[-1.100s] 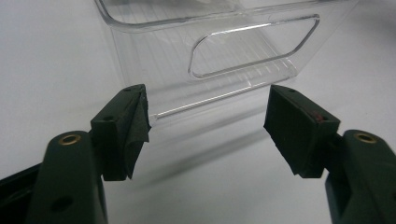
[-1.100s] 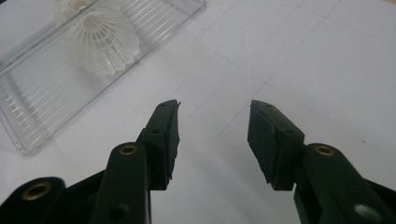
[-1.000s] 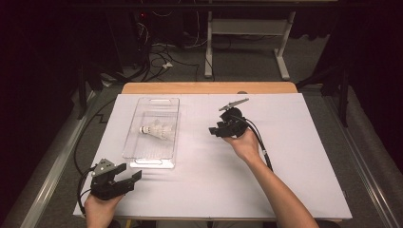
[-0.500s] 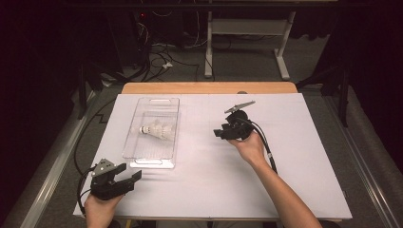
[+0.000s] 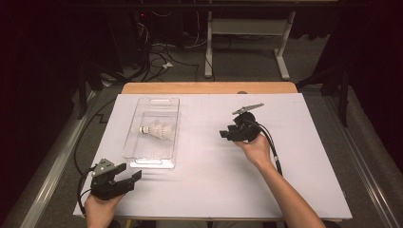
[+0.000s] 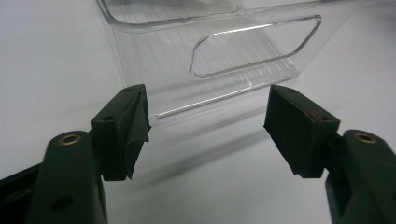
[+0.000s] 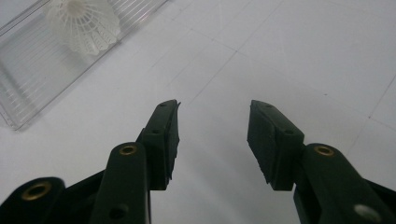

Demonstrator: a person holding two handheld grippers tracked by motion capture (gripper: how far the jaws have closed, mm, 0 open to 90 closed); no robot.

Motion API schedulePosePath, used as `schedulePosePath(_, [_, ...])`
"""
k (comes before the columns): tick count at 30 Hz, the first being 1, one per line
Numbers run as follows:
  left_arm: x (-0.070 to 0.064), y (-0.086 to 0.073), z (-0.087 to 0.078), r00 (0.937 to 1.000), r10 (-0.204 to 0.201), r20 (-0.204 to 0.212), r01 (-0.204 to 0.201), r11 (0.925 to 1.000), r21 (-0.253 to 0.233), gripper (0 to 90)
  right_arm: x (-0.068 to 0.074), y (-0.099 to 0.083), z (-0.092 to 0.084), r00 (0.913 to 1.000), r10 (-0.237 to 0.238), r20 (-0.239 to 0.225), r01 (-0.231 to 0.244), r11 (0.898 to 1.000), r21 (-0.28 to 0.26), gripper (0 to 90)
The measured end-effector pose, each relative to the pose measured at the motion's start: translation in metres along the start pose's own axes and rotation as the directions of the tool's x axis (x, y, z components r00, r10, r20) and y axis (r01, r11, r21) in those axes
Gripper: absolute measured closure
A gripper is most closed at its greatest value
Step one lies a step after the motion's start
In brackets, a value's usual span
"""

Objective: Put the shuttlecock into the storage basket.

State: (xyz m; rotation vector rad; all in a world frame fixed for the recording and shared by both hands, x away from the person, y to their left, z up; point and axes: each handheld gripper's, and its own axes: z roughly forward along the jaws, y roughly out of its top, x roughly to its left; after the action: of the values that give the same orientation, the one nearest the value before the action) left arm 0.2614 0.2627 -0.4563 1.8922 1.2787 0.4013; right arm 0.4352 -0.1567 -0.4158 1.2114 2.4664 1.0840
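Observation:
A white shuttlecock point(image 5: 156, 131) lies on its side inside a clear plastic tray point(image 5: 140, 155) on the left half of the white table. In the right gripper view the shuttlecock point(image 7: 84, 23) sits at the top left, inside the tray point(image 7: 28, 88). My right gripper point(image 5: 227, 134) is held above the table's middle, to the right of the tray, jaws open and empty, pointing toward it. My left gripper point(image 5: 130, 176) rests near the front left corner, open and empty, facing the tray's near handle end point(image 6: 254, 46).
The white table top point(image 5: 304, 156) has a wooden strip point(image 5: 209, 88) along its far edge. Cables and a desk frame stand on the dark floor behind. A black cable trails from each gripper.
My right gripper has drifted a little to the right and toward the near side, away from the tray. The left gripper, the tray and the shuttlecock have stayed put.

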Motion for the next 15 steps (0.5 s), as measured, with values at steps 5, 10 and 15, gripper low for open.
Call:
schedulePosePath(5, [0.000,0.000,0.000,1.0000,-0.001,0.000,0.001,1.0000,0.001,31.6,-0.003,-0.004,-0.004,1.0000,0.009,-0.002,-0.009,1.000,-0.011,52.9])
schedulePosePath(10, [0.000,0.000,0.000,1.0000,-0.001,-0.001,0.001,1.0000,0.000,31.7,-0.006,-0.007,-0.007,1.0000,0.007,0.005,-0.007,1.000,-0.013,52.9])
schedulePosePath(15, [0.000,0.000,0.000,1.0000,-0.002,-0.001,0.002,1.0000,0.001,31.7,-0.008,-0.011,-0.011,0.9999,0.013,0.009,-0.013,1.000,-0.011,52.8])
